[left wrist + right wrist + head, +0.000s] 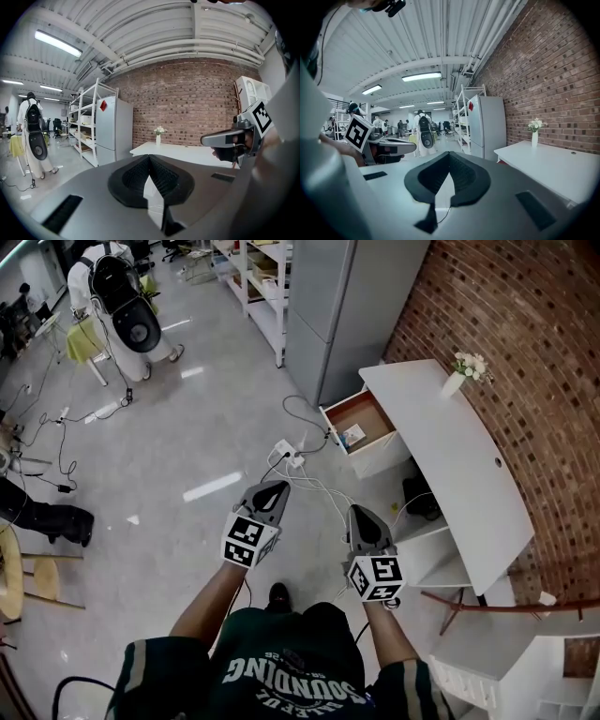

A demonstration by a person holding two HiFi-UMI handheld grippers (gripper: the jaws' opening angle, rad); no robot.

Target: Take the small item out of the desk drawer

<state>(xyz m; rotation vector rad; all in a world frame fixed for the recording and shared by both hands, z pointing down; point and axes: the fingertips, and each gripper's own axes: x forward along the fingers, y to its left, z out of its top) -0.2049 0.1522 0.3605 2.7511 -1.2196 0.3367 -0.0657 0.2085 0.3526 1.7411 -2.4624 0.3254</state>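
The left gripper [275,487] is closed, its ridged pads pressed together with nothing between them; the right gripper [362,514] is likewise closed and empty; both are held out side by side over the floor, well apart from the counter [441,460] and on its drawer side, each pointing roughly towards it.

The counter is white and stands along a brick wall [539,381]; the drawer [360,422] at the counter's far end is pulled out into the room, showing a brown inside; the small item [353,436], pale with a touch of blue, lies in the drawer near the corner closest to the person; what it is cannot be told at this size.

A white vase of flowers [465,372] stands on the counter at its far end, against the wall; a white power strip [287,457] with trailing cables lies on the floor between the grippers and the drawer; a grey refrigerator [347,306] stands just beyond the counter's far end; further off, well apart from the counter, a person with a black backpack [120,298] stands on the open floor.
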